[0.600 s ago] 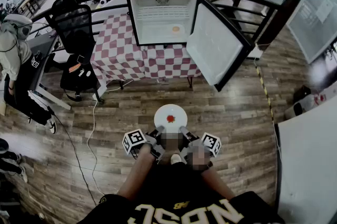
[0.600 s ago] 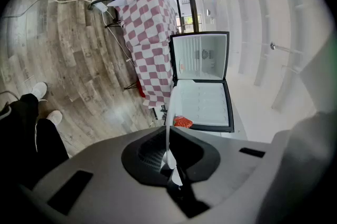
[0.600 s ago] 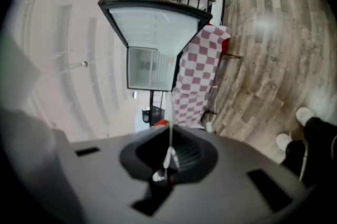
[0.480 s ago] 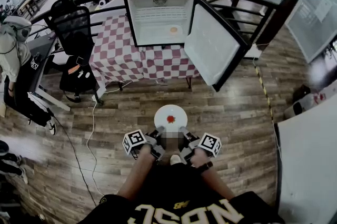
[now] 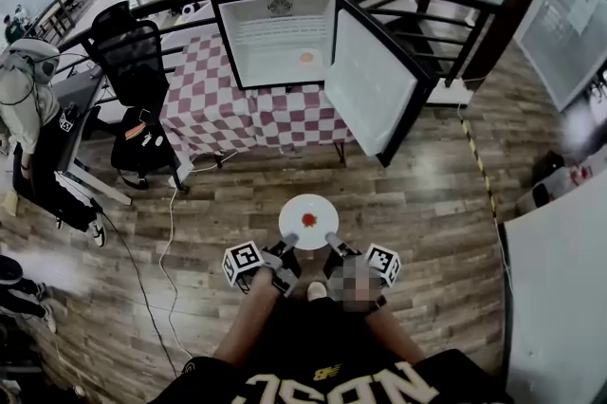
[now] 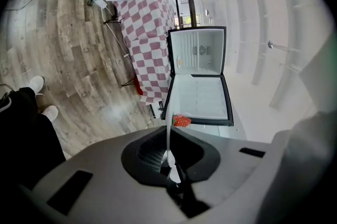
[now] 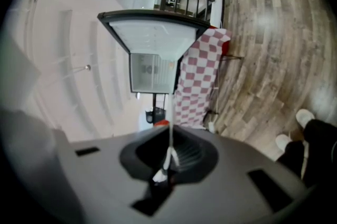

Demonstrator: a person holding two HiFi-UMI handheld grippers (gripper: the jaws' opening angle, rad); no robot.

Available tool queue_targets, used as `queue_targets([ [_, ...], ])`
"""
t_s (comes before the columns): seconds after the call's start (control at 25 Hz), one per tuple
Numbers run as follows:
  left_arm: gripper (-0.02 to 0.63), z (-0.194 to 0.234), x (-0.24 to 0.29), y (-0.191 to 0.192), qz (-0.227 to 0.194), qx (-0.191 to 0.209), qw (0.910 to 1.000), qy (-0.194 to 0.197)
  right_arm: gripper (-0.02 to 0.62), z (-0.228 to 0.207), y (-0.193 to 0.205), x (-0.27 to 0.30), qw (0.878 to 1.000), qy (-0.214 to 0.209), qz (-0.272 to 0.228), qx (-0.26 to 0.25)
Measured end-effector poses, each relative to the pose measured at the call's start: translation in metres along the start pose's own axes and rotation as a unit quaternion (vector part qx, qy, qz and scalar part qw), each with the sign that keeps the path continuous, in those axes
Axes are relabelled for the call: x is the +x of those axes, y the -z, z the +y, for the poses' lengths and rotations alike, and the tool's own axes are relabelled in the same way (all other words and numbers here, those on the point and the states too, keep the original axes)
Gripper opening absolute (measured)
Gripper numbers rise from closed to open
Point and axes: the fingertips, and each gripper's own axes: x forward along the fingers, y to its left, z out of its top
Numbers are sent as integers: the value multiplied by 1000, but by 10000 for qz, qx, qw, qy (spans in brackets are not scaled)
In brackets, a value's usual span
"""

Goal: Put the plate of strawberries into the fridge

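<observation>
Head view: from above, steeply down, fridge (image 5: 277, 42) well ahead
Left gripper view: rolled sideways, close along its jaws, toward fridge
Right gripper view: same, rolled opposite
Shared: fridge, checked tabletop (image 5: 237, 113), plate (image 5: 295, 213)

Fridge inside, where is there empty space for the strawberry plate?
Bare: the fridge floor left of the small orange thing, up to the left wall. Tighter: the right side, around that orange thing. The open door hangs clear on the right.

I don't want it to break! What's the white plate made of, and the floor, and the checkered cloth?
The plate: smooth, white, thin-edged; ceramic or hard plastic, can't tell which. The floor: wood-look planks with grain, slightly shiny. The cloth: soft fabric, hanging down in folds.
</observation>
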Motion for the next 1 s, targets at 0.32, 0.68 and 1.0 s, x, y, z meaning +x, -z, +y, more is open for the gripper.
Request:
queue_targets([
  [0.32,26,15,-22,-10,-403,-68,9991,-116,34,-11,20,14,9990,-25,418,138],
  [0.68,28,18,-4,-32,-478,-189,9987,17,34,-18,6,43,9988,-105,435,175],
  [1.0,28,2,46,-108,-311,-275,9990,153,34,-3,-34,119,9993,-93,305,216],
])
